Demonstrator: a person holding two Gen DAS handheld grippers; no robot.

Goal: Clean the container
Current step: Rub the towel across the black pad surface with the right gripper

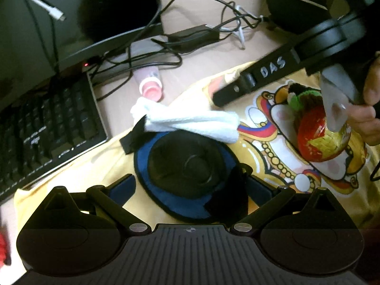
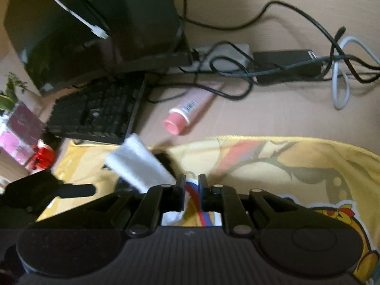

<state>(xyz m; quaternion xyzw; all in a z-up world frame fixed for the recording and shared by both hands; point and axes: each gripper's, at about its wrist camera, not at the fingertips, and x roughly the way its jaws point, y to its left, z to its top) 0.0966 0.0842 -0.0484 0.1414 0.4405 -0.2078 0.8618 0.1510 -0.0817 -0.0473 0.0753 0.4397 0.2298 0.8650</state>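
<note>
A round black container with a blue rim (image 1: 190, 173) sits between the fingers of my left gripper (image 1: 190, 187), which closes on it over a yellow printed cloth (image 1: 268, 156). A white folded cloth (image 1: 190, 121) hangs just above the container's far edge. My right gripper (image 2: 191, 185) is shut on that white cloth (image 2: 140, 166), pinching its lower end. The right gripper's black arm (image 1: 261, 76) marked "DAS" reaches in from the upper right in the left wrist view.
A black keyboard (image 1: 45, 128) lies at the left, a monitor base and tangled cables (image 1: 190, 38) at the back. A pink tube (image 2: 187, 111) lies on the desk. A red and gold wrapped object (image 1: 323, 137) stands at the right on the yellow cloth.
</note>
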